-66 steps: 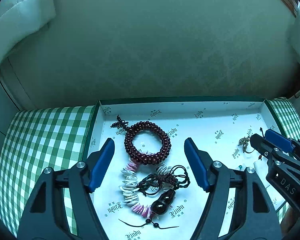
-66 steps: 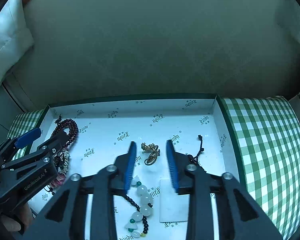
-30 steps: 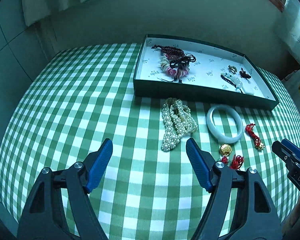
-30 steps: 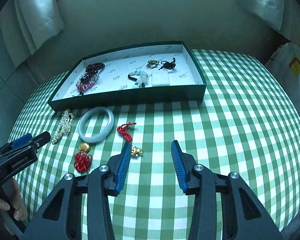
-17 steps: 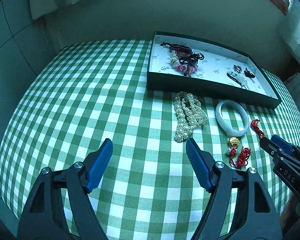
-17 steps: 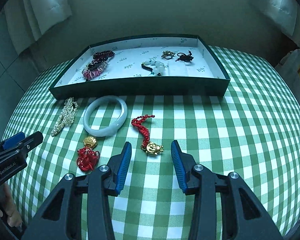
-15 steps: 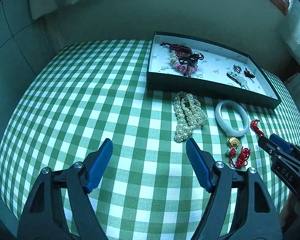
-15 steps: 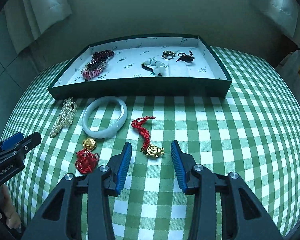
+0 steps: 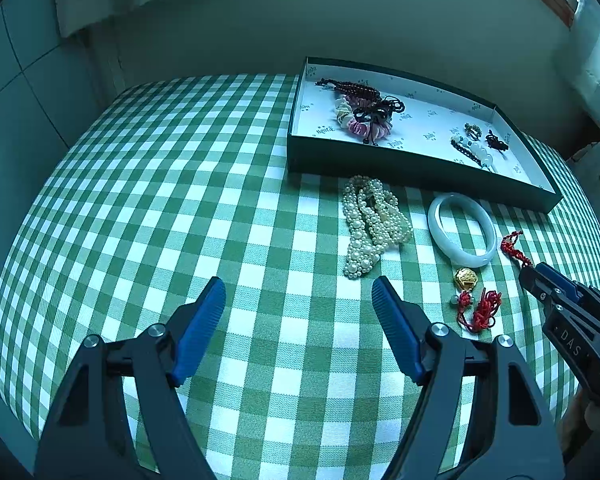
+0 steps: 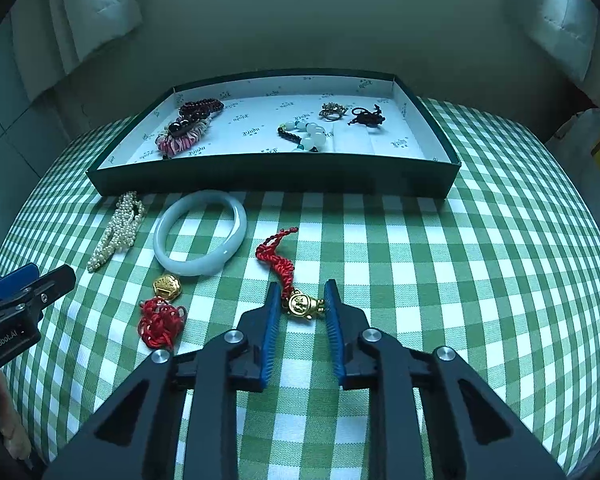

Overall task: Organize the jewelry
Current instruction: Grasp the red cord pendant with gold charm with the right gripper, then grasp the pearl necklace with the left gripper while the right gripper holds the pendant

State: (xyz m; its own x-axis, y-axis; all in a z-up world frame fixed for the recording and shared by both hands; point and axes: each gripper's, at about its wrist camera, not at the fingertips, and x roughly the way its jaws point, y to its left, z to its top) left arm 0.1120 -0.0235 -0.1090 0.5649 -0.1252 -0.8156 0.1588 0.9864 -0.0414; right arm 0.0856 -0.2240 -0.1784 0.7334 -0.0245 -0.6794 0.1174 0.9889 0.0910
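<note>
The right gripper [image 10: 302, 300] is lowered over the green checked tablecloth [image 10: 440, 280], and its jaws are closing on the gold charm [image 10: 303, 305] of a red braided cord [image 10: 278, 256]. The charm is seen between the blue pads, the right pad at or just short of its edge; a gap is left at the other pad, so it is not yet clamped. The cord is stretched away from the charm toward the dark green box [image 10: 276, 178].

The left gripper [image 9: 298, 304] is held wide open above bare cloth, with nothing between its fingers. Just beyond it a heap of pearl strands [image 9: 370, 224] is found, then a pale jade bangle [image 9: 462, 230], both near the box's front wall but apart from it. Beside the bangle a gold lock pendant [image 9: 465, 279] with a red tassel [image 9: 480, 310] is laid.

Inside the box, bracelets are grouped at the left end and small pieces at the right; its white lined middle is left free. Wide open cloth is seen to the right of the right gripper, as far as the table's edge.
</note>
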